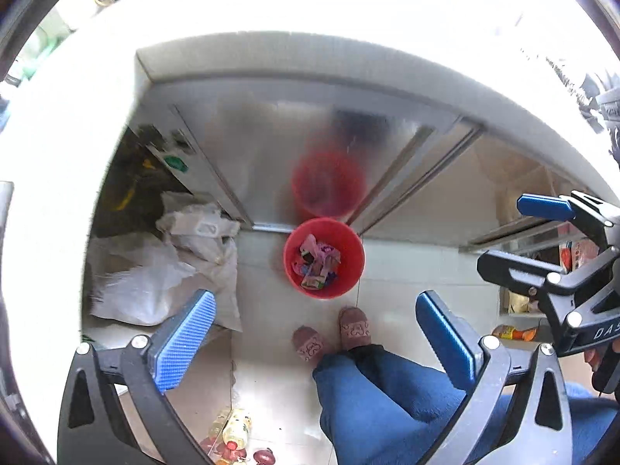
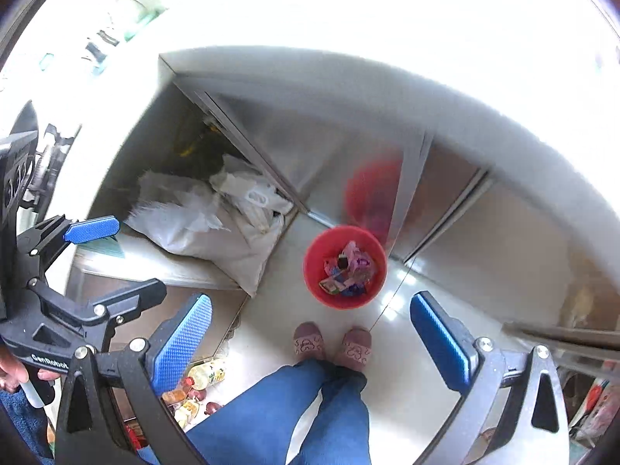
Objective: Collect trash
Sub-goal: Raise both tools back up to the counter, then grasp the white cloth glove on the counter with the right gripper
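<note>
A red bin (image 1: 324, 257) stands on the pale floor against a steel cabinet, far below both grippers. It holds several colourful wrappers (image 1: 317, 263). It also shows in the right wrist view (image 2: 345, 266) with the wrappers (image 2: 347, 269) inside. My left gripper (image 1: 316, 339) is open and empty, high above the floor. My right gripper (image 2: 310, 339) is open and empty too. The right gripper shows at the right edge of the left wrist view (image 1: 503, 232), and the left gripper at the left edge of the right wrist view (image 2: 128, 255).
The person's legs and slippers (image 1: 333, 335) are just before the bin. White sacks (image 1: 170, 271) lie left of it. Bottles (image 1: 234, 432) lie on the floor at lower left. A bright white counter (image 1: 310, 11) runs above the steel cabinet (image 1: 271, 147).
</note>
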The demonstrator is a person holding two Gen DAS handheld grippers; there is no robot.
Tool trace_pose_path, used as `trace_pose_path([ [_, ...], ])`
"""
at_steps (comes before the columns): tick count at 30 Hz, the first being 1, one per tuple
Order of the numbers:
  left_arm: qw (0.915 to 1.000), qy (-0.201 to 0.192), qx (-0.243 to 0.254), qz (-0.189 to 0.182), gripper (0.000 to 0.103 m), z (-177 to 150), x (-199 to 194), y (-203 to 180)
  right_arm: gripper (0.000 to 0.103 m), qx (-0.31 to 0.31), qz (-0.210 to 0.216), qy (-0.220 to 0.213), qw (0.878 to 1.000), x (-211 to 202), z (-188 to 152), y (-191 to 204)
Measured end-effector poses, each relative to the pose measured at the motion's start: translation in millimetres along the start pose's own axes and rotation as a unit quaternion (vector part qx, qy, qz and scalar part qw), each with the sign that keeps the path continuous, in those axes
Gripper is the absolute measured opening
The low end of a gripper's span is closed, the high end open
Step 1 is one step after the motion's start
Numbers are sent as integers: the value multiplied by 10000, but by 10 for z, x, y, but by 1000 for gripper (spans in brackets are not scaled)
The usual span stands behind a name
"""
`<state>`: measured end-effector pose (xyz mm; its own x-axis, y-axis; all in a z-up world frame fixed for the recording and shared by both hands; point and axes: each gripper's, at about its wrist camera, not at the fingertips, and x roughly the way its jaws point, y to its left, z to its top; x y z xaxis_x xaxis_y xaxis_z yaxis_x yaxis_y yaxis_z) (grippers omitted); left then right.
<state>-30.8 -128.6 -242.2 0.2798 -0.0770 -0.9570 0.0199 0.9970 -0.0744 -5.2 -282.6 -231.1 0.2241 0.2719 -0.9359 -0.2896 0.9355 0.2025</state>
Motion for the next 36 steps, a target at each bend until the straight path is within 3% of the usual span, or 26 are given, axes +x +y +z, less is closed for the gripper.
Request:
trace_pose_path([
  [17,9938,-1013,-312,336,103,436,-1102,101,102,-896,91,-1055,9903,-1002,523,284],
  [20,9919,-1123,-259,527,103,525,-1232,122,102,-1024,55,-1165,9879,-1105,607,310],
  [30,9873,-1414,-63,718,103,1026,-1552,293,102,-1212,3,-1367,9832,-1203,1037,459],
  [36,9866,-1503,41,641,103,1469,-1524,632,102,-1209,-139,-1569,9801,-1168,1437,505],
])
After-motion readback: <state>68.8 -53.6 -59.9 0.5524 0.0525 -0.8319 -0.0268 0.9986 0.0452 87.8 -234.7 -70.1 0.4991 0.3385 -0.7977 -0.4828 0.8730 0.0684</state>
